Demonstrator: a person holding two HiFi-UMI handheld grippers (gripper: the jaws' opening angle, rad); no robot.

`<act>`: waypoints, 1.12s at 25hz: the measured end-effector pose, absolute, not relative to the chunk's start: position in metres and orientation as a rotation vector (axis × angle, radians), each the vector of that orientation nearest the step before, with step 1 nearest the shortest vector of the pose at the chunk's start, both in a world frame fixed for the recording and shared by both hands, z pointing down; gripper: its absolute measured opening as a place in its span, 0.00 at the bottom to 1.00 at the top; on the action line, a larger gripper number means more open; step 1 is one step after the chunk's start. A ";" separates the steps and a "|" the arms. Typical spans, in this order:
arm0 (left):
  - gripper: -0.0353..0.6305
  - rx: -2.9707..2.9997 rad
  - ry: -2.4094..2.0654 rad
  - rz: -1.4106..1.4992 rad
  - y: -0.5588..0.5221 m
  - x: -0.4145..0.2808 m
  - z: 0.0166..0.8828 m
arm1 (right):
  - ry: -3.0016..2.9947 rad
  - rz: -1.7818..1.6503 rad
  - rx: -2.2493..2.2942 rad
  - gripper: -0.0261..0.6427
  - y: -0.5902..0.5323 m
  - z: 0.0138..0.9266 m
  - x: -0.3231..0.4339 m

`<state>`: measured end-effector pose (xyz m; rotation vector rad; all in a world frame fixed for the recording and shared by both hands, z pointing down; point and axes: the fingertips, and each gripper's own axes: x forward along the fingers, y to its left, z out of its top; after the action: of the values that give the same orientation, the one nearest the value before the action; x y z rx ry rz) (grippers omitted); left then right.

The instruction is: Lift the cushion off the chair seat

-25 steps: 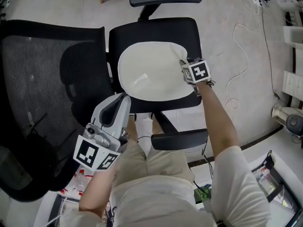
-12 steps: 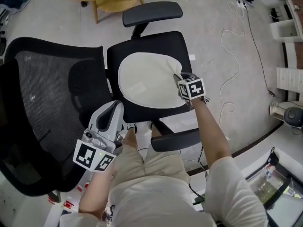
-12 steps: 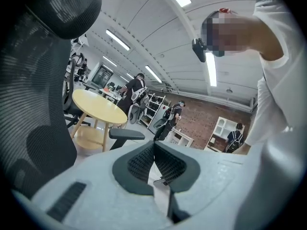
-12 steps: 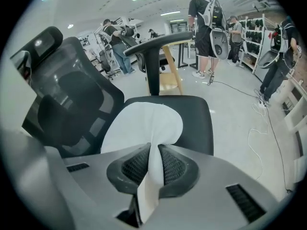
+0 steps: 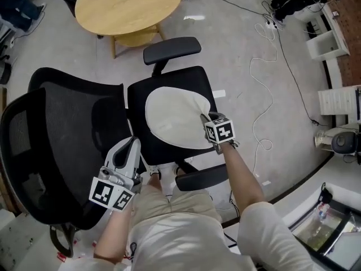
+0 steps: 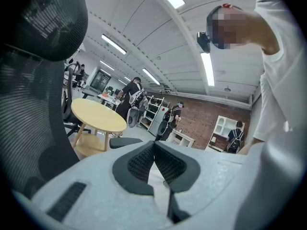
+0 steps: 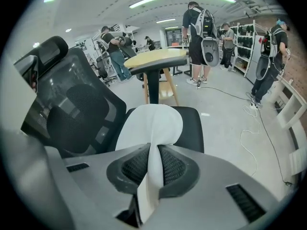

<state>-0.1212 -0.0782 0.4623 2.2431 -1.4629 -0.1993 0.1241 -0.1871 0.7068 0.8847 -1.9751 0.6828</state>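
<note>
**Finding 1, grip.** The right gripper [image 5: 205,119] has its jaws closed nearly all the way on a pinched fold of the white cushion [image 5: 176,116]. It holds the rim on the side of the chair seat [image 5: 194,78] away from the backrest. In its own view the fold runs up between the pads [image 7: 168,164].

**Finding 2, change.** Compared with a second ago, the right gripper stands higher above the seat. The gripped rim has come up with it and is drawn into a raised ridge. The rest of the cushion still appears to lie across the middle of the seat.

**Finding 3, other hand.** The left gripper [image 5: 134,143] has also risen. It hangs off the seat's near corner with its jaws closed tip to tip, and no part of the cushion is between them.

**Assessment.** The lift is begun but not finished: one edge is up and the body is not clear of the seat. The whole load hangs on a single pinch, so the fabric slipping out is the main risk.
</note>
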 end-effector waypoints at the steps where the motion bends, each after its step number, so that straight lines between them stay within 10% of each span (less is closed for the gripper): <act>1: 0.08 2.247 -1.467 -0.201 -0.078 -0.121 0.459 | -1.978 0.684 0.903 0.11 -0.187 0.702 0.127; 28: 0.08 2.367 -1.611 -0.232 -0.072 -0.097 0.354 | -2.212 0.661 1.226 0.11 -0.214 0.530 0.198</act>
<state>-0.0969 -0.0724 0.3541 2.3666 -1.6108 -0.2322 0.1978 -0.2144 0.5298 1.2260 -2.2123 0.6607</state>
